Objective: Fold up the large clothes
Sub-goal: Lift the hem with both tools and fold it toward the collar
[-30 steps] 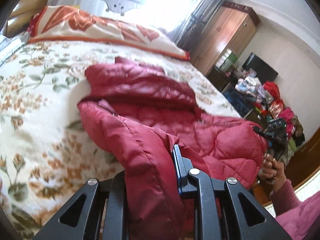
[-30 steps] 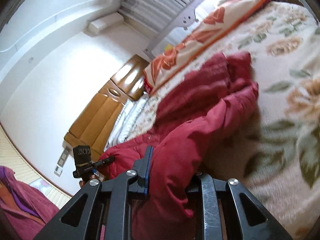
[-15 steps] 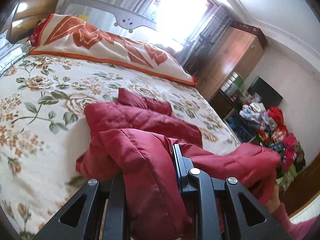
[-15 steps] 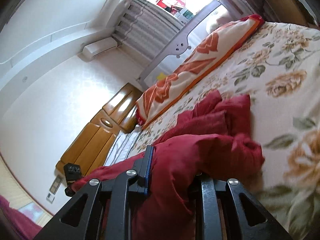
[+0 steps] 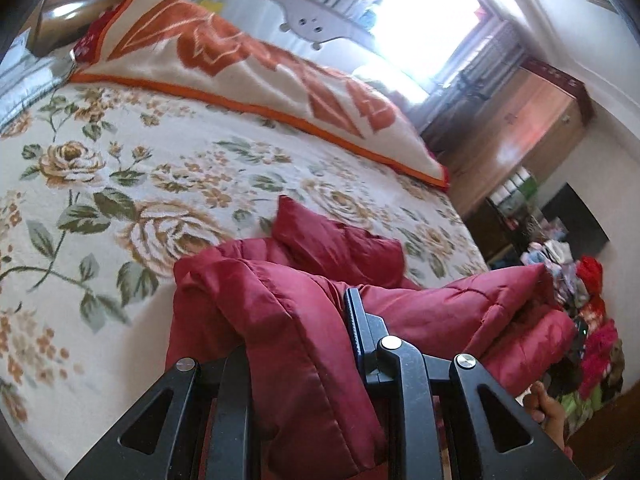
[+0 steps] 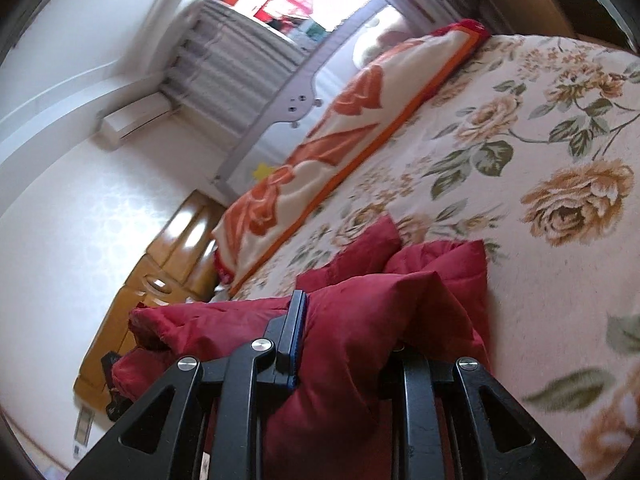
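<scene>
A dark red quilted jacket [image 5: 320, 252] lies bunched at the near edge of a floral bed cover [image 5: 120, 184]. My left gripper [image 5: 296, 344] is shut on a thick fold of it, held above the bed. My right gripper [image 6: 348, 344] is shut on another fold of the same jacket [image 6: 400, 280]; the fabric stretches between the two grippers. The fabric hides the left finger in the left wrist view and the right finger in the right wrist view. The rest of the jacket hangs below the frames.
A folded orange-and-cream blanket [image 5: 240, 64] lies along the far side of the bed by a grey rail [image 5: 308, 28]. A wooden headboard [image 6: 160, 260] is at one end. A wooden wardrobe [image 5: 520, 128] and a pile of colourful clutter [image 5: 580, 300] stand beyond the foot.
Both grippers have lifted and pulled the jacket toward the near edge. It was spread over the bed; now it is gathered into a compact bundle and more bed cover shows.
</scene>
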Tool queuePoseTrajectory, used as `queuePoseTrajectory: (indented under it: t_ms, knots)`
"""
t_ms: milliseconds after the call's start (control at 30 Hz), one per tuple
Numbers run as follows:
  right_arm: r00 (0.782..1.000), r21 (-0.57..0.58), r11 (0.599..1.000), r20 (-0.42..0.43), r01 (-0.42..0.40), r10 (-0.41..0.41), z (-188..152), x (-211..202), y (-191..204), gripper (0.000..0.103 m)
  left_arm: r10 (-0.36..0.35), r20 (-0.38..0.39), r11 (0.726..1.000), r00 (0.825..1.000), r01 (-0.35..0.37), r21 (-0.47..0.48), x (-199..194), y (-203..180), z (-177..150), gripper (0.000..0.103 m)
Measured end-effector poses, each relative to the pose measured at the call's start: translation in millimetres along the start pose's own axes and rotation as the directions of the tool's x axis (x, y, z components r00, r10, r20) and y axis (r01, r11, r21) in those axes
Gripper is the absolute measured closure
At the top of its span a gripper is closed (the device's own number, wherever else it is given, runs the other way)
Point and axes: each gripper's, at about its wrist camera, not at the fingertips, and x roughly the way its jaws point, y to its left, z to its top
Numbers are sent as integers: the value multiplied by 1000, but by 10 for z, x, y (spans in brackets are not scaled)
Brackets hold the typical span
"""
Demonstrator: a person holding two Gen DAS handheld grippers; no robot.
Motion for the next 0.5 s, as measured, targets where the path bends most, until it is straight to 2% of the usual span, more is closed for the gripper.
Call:
queuePoseTrajectory:
  t_ms: [233, 500]
  knots:
    - [996, 84, 992, -23, 93, -91, 185, 681, -348, 81, 83, -66, 995, 994, -87, -51, 784, 143, 289, 82]
    - [987, 191, 969, -31, 158, -155, 240, 1179, -749, 81, 90, -110, 991, 990, -100, -87, 1337, 283, 480, 79]
